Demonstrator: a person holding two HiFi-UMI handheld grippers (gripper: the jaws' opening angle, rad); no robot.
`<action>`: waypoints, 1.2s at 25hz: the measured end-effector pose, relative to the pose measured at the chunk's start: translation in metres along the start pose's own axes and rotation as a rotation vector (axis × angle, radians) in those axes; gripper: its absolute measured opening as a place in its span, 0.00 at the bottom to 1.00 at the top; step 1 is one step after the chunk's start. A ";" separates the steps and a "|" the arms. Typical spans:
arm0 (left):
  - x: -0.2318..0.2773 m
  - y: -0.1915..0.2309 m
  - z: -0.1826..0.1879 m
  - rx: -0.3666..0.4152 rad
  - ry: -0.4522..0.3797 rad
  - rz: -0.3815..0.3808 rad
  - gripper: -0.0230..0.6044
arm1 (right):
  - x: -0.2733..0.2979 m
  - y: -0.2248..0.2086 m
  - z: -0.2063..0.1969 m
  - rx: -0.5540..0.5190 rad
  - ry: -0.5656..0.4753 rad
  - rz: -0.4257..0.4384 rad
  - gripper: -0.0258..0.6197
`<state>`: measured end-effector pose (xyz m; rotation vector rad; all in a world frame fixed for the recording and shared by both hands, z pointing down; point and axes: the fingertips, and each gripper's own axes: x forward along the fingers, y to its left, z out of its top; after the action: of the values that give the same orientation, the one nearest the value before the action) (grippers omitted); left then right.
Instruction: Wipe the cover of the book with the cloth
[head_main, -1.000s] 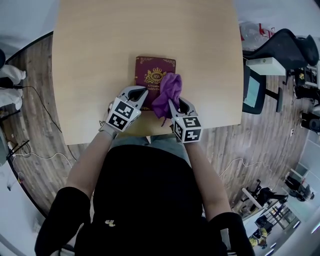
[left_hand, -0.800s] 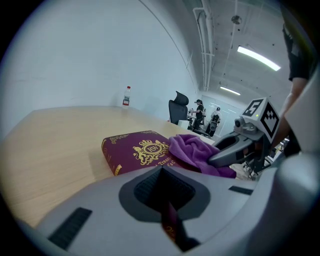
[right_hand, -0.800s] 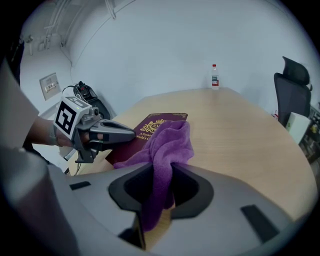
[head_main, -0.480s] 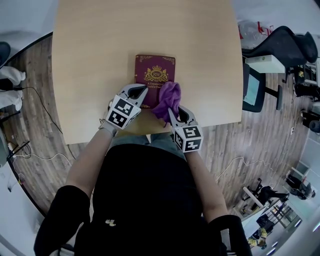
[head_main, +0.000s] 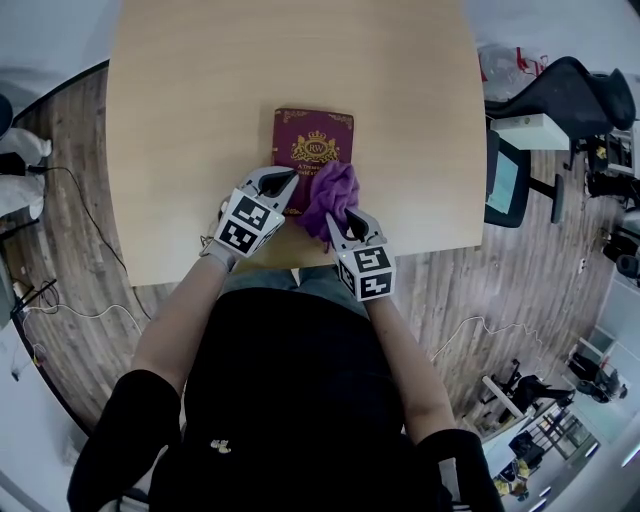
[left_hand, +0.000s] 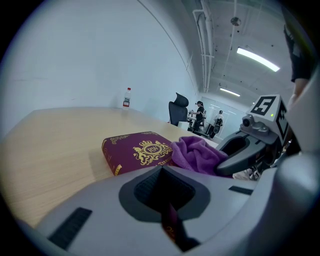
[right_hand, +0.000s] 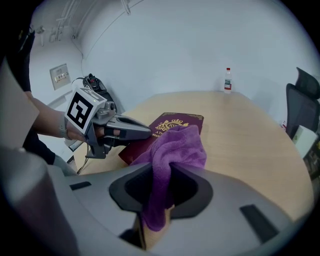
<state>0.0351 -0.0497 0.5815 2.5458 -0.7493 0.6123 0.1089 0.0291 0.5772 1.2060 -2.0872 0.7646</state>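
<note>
2 grippers angled inward | L gripper clamps book corner | R gripper pinches cloth on cover

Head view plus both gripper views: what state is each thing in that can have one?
book: closed, flat on the table, cover up.
cloth: bunched, resting on the near right part of the cover.
left gripper: shut on the book's near edge.
right gripper: shut on the cloth.
bottle: upright at the far end of the table, cap on.
</note>
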 end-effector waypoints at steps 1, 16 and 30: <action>-0.001 0.000 0.000 0.000 0.001 0.001 0.07 | 0.002 0.002 0.002 -0.007 0.005 0.006 0.19; -0.004 -0.005 0.003 0.006 0.003 0.015 0.07 | 0.040 -0.015 0.044 -0.025 0.035 -0.033 0.18; -0.001 -0.003 0.001 0.007 -0.012 0.034 0.07 | 0.078 -0.049 0.095 -0.028 0.058 -0.026 0.18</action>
<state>0.0363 -0.0469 0.5793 2.5504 -0.7977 0.6117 0.1010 -0.1027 0.5816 1.1805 -2.0248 0.7474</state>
